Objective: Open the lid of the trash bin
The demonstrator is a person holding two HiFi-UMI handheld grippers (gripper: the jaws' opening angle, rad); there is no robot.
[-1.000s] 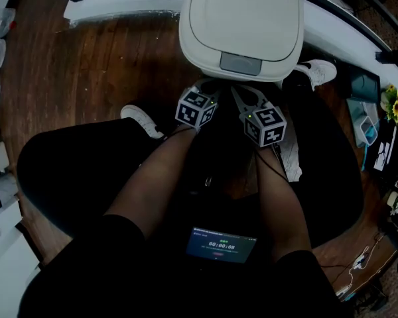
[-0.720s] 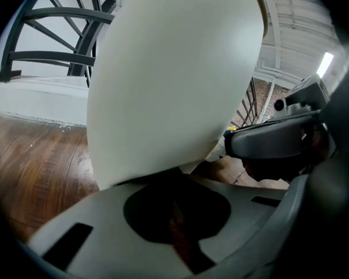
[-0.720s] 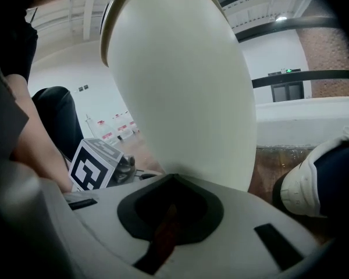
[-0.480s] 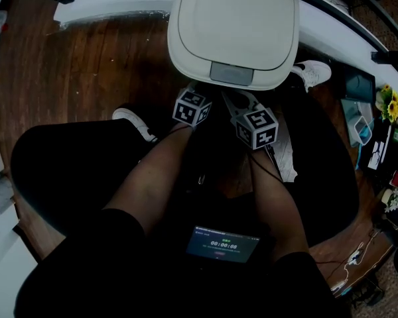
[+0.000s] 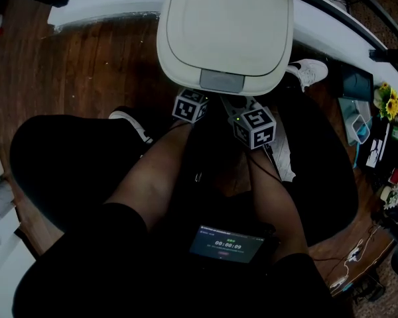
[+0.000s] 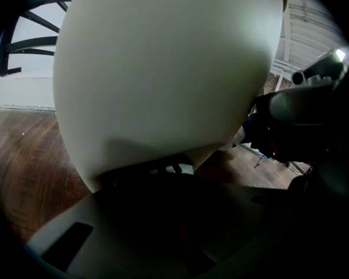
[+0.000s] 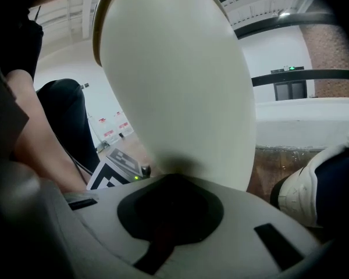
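A white trash bin stands on the wooden floor in front of me, and its domed lid (image 5: 225,25) lies down, with a grey latch (image 5: 221,81) at the front edge. In the head view my left gripper (image 5: 190,105) and right gripper (image 5: 252,126) sit side by side just below that edge. Their fingertips are tucked under the lid's rim and hidden. The bin's pale body (image 6: 163,68) (image 7: 180,80) fills both gripper views at very close range. Neither view shows how the jaws stand.
The person's bare legs and white shoes (image 5: 308,70) (image 5: 129,121) flank the bin. A small lit screen (image 5: 227,244) rests at the lap. A white curved ledge (image 5: 106,5) runs behind the bin. Cluttered items with a sunflower (image 5: 388,105) lie at the right.
The bin's lid has come nearer and lower in the head view and now covers both grippers' tips. The marker cubes shifted slightly left and toward the bin.
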